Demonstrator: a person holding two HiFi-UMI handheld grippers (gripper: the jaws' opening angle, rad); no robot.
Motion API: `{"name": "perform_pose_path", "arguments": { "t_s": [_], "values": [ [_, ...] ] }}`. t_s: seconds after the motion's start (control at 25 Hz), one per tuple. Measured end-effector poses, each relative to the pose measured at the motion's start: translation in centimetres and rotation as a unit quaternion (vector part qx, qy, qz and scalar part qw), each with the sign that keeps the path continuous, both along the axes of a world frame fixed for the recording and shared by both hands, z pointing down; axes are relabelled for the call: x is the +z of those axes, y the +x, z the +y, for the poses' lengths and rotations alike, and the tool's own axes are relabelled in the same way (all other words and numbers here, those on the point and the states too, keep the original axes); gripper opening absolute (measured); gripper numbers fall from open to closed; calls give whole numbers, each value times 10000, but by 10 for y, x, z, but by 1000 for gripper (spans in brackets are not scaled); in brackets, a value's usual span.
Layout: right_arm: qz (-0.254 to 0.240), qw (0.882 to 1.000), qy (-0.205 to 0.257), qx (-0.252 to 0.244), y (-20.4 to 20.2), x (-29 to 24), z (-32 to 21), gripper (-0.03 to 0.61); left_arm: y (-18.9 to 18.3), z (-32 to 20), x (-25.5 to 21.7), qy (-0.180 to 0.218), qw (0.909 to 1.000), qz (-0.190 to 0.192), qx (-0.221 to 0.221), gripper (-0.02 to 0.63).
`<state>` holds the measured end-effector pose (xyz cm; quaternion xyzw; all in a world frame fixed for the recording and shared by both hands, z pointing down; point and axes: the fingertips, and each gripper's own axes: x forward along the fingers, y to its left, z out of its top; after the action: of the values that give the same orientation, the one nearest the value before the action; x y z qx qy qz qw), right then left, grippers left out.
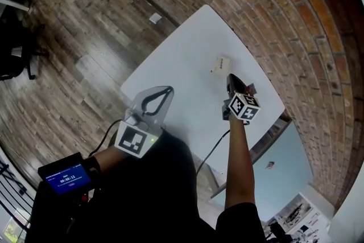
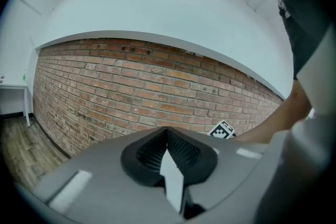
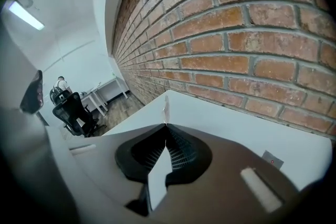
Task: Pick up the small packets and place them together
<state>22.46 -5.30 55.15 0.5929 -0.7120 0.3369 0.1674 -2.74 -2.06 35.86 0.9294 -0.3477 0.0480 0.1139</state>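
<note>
A white table [image 1: 187, 54] stands against a brick wall [image 1: 273, 3]. Only one packet [image 1: 219, 64] shows, over the table's far part. Its edge seems pinched at the tips of the right gripper [image 1: 230, 78], whose jaws press together. No gathered group is visible, so most of the task looks undone. The left gripper [image 1: 154, 101] is closed on nothing.

Both arms reach forward, the left gripper [image 1: 168, 89] held nearly level with its jaws together and empty, the right gripper [image 1: 230, 79] on an outstretched bare forearm tilting downward, jaws pinched on a thin small packet [image 3: 165, 107].
</note>
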Motion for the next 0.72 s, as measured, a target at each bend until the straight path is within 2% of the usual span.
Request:
{"name": "perform_pose_path", "arguments": {
  "t_s": [0.24, 0.52, 0.72],
  "values": [
    [-222, 9988, -68, -423, 13, 14, 17, 3, 30, 17, 5, 38, 9999, -35, -143, 0],
    [-363, 9945, -368, -914, -10, 27, 22, 3, 34, 18, 5, -102, 9997, 75, -187, 0],
    [-419, 9886, -671, -1279, -21, 46, 29, 3, 37, 20, 10, -150, 9997, -61, -177, 0]
  ]
}}
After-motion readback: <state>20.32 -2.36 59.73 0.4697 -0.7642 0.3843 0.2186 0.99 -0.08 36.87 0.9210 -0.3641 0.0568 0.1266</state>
